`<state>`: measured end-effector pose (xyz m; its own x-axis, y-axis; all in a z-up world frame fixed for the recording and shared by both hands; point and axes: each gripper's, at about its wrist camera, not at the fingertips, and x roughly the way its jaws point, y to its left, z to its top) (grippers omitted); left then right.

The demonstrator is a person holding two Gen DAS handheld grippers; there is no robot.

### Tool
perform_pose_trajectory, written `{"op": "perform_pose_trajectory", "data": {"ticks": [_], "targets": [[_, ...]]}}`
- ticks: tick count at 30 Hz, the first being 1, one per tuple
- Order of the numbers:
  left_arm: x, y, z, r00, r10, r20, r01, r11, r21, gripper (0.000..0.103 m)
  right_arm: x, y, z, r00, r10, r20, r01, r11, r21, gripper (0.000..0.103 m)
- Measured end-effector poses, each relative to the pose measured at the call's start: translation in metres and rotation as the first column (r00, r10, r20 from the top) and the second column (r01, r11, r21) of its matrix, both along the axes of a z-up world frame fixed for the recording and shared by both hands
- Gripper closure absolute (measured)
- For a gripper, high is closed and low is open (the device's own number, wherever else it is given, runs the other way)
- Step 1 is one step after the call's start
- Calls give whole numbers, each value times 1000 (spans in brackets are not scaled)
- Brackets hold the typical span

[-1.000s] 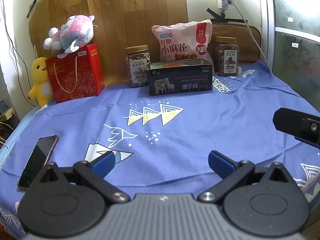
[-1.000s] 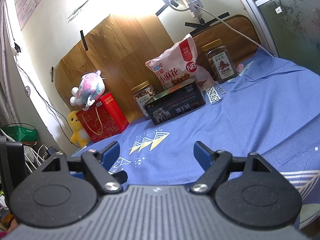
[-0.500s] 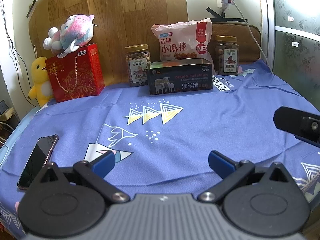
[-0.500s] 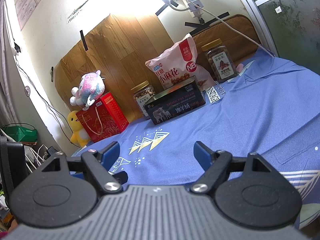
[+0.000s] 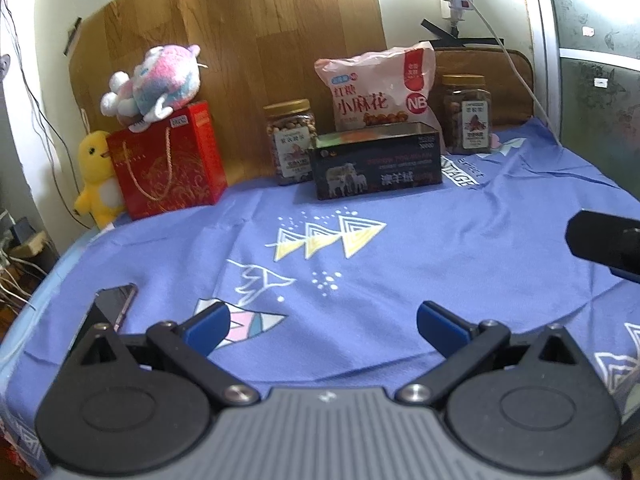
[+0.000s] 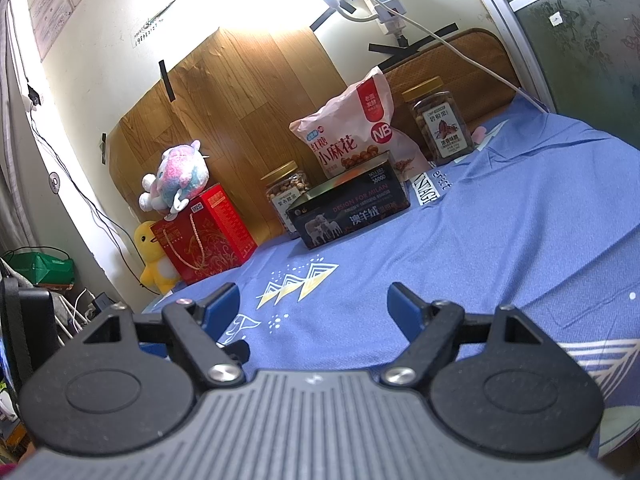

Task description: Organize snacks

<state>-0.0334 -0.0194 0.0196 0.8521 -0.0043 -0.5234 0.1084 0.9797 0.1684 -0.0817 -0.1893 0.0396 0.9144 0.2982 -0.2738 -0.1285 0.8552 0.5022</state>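
My left gripper (image 5: 322,322) and right gripper (image 6: 314,306) looked alike: ribbed grey bodies, black linkage arms with silver screws, round black discs, and blue fingertips (image 5: 438,320).

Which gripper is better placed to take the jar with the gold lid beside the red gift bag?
Probably left gripper: that jar stands left of the dark box, and both grippers' jaws are open and empty.
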Motion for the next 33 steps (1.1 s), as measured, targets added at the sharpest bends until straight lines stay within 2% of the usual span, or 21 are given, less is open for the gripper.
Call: {"op": "perform_pose_trajectory", "data": {"ticks": [33], "targets": [[0, -1, 0, 999, 27, 46, -30, 997, 65, 0, -1, -1, -2, 1000, -7, 4, 7, 1000, 3, 20]]}}
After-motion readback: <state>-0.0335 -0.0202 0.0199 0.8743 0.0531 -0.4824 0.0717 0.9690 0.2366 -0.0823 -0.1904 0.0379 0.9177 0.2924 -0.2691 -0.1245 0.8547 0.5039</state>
